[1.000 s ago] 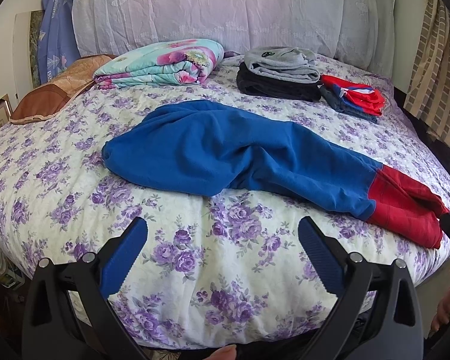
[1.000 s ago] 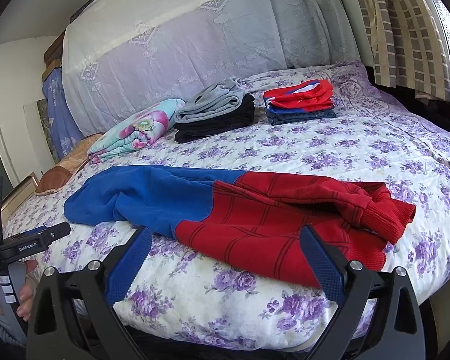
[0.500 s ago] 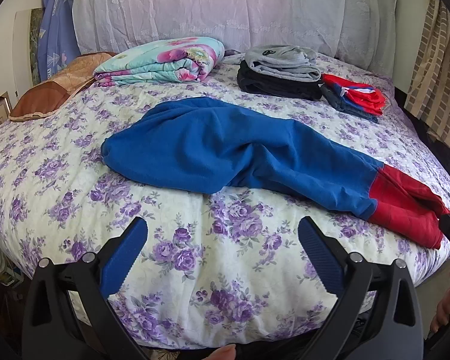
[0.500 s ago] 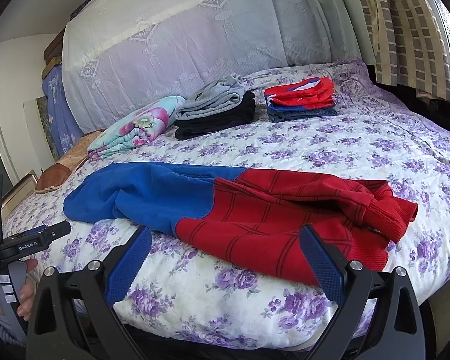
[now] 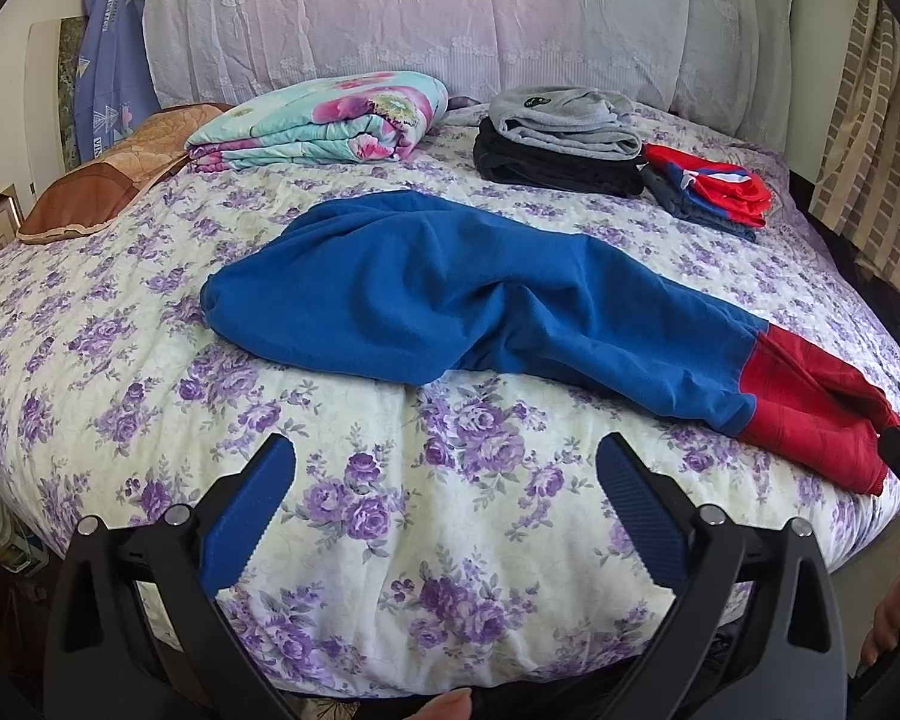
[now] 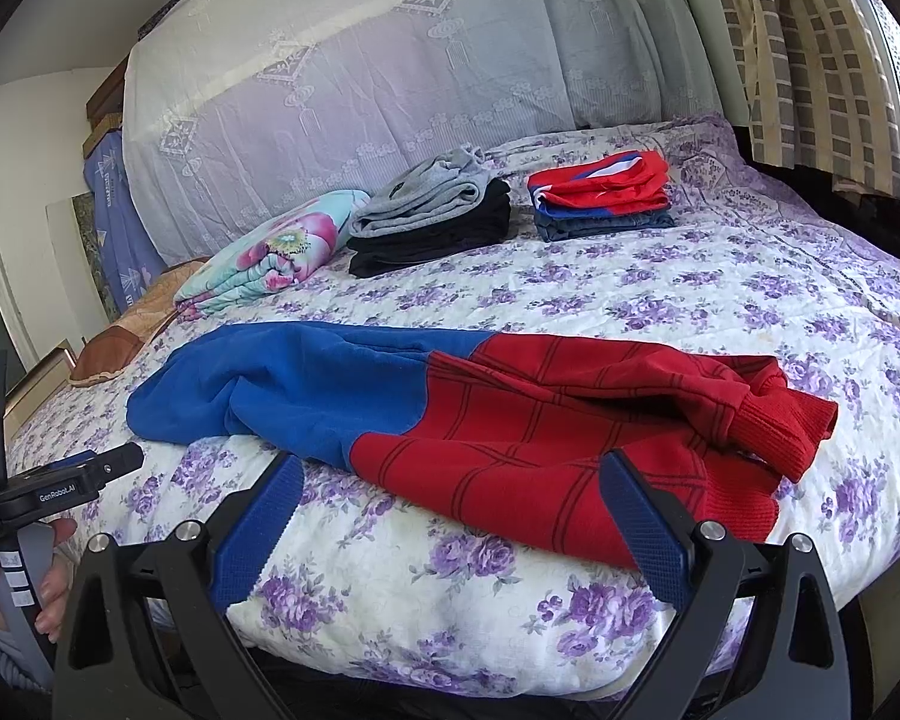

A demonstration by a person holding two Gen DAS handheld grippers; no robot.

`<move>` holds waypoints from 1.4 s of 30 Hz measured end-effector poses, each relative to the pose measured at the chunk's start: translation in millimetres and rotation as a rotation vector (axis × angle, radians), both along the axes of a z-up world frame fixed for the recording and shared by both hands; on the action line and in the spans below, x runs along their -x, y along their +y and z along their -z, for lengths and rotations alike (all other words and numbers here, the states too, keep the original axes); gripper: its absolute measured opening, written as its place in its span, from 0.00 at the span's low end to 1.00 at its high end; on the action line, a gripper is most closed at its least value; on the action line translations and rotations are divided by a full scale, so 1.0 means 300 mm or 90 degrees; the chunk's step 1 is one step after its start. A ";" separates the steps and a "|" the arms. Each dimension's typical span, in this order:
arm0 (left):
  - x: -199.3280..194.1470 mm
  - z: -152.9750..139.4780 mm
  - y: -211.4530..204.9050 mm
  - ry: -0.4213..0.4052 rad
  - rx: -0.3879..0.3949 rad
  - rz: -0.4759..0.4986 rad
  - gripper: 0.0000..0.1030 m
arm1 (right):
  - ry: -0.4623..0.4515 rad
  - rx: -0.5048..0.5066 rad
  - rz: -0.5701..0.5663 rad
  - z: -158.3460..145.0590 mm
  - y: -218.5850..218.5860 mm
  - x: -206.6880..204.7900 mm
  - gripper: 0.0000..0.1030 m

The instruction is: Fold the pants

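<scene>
Blue pants with red lower legs (image 5: 450, 294) lie unfolded across the bed, waist to the left, red cuffs to the right near the bed's edge; they also show in the right wrist view (image 6: 510, 414). My left gripper (image 5: 444, 480) is open and empty, hovering over the bedspread just in front of the blue waist part. My right gripper (image 6: 450, 492) is open and empty at the bed's front edge, just before the red legs. The left gripper also shows in the right wrist view (image 6: 84, 474), held at far left.
The bed (image 5: 120, 360) has a purple floral cover. At the back lie a folded floral blanket (image 5: 324, 120), a grey-and-black folded stack (image 5: 561, 144), a red-and-blue folded stack (image 5: 711, 192) and a brown pillow (image 5: 102, 192). Curtains (image 6: 798, 60) hang at right.
Both grippers have edged slightly forward toward the pants. The pants have not moved, and both grippers stay open.
</scene>
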State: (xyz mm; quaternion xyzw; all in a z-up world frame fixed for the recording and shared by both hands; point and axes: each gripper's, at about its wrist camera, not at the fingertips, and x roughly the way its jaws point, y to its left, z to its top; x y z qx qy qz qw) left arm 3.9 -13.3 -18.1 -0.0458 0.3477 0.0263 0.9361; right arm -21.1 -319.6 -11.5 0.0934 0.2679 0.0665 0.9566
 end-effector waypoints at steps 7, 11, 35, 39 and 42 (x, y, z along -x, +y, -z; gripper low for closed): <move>-0.002 0.011 0.005 0.004 -0.002 -0.002 0.96 | 0.003 0.000 0.000 0.011 0.006 0.000 0.96; -0.006 0.013 0.008 0.009 -0.001 -0.001 0.96 | 0.004 -0.001 0.000 0.009 0.005 -0.001 0.96; -0.099 0.095 0.206 0.066 0.159 0.006 0.96 | 0.094 -0.236 -0.141 0.116 -0.165 0.024 0.96; -0.145 0.129 0.322 0.074 0.311 0.009 0.96 | 0.154 -0.414 -0.167 0.190 -0.246 0.014 0.96; -0.180 0.117 0.351 0.060 0.331 0.012 0.96 | 0.202 -0.517 -0.151 0.270 -0.269 0.010 0.96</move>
